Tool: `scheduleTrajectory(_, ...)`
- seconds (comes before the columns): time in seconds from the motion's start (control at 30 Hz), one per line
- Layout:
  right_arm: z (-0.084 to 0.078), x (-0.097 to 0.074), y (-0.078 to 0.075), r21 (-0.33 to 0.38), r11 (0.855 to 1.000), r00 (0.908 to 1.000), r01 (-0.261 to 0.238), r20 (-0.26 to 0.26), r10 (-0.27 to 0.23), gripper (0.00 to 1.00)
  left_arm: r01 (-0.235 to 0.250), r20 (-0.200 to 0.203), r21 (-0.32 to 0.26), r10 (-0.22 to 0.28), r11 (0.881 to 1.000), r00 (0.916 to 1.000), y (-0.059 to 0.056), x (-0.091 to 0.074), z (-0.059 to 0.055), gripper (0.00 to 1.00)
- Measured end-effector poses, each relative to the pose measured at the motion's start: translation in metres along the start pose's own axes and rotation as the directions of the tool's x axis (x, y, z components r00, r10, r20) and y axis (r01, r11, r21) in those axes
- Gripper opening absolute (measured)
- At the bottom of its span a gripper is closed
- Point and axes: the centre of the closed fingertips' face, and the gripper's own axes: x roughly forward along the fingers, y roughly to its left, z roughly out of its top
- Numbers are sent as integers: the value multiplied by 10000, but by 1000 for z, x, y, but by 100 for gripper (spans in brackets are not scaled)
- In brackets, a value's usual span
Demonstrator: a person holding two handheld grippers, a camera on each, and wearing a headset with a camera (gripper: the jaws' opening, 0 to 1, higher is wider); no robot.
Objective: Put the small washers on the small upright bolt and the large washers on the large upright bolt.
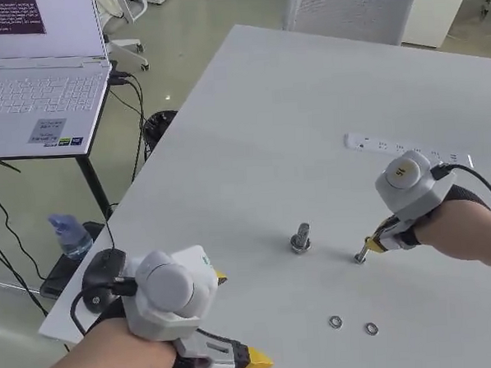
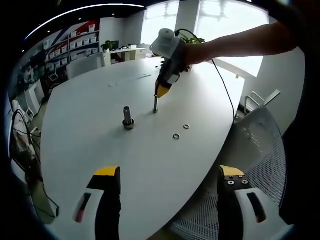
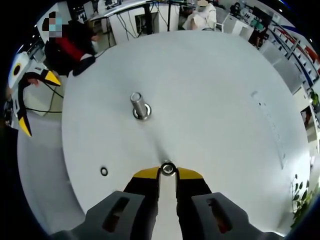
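The large upright bolt [image 1: 301, 238] [image 2: 128, 117] [image 3: 140, 105] stands mid-table with a wider ring at its base. To its right is the thin small upright bolt [image 1: 360, 256] [image 2: 155, 104]. My right gripper [image 1: 372, 246] [image 2: 163, 90] [image 3: 168, 172] hovers right over that bolt, shut on a small washer [image 3: 168, 169] held at the bolt's top. Two small washers [image 1: 335, 321] [image 1: 372, 329] [image 2: 176, 136] [image 2: 186, 126] lie flat on the table nearer me; one of them [image 3: 104, 171] also appears in the right gripper view. My left gripper [image 1: 253, 366] [image 2: 169, 175] is open and holds nothing, at the near table edge.
The white table [image 1: 251, 134] has a white power strip [image 1: 400, 149] at the far right. Left of the table stand a laptop [image 1: 35, 88] on a stand, cables and a spray bottle [image 1: 70, 234] below. A mesh chair [image 1: 347, 10] sits at the far end.
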Motion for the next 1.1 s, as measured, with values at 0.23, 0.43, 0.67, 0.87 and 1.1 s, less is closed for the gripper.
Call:
scheduleTrajectory(0.23,-1,3,-2,4,10000,10000,-6,-87,6,12,-10,-28,-4,10,10000,10000,2,0,-2,79)
scheduleTrajectory(0.43,-2,6,-2,6,10000,9999,-33,-110,33,12,11,-35,-41,-11,10000,10000,2,1,-2,78)
scheduleTrajectory(0.67,-3,10,0,-26,10000,9998,-93,-175,93,12,21,-39,-97,-22,10000,10000,4,2,-2,78)
scheduleTrajectory(0.87,-6,15,0,-84,9999,9996,-103,-278,100,12,14,-17,-125,-14,9999,10000,6,3,-2,78)
scheduleTrajectory(1.1,-8,20,1,-278,9995,9992,-122,-392,111,12,19,-45,-189,-19,9998,10000,8,4,-4,78)
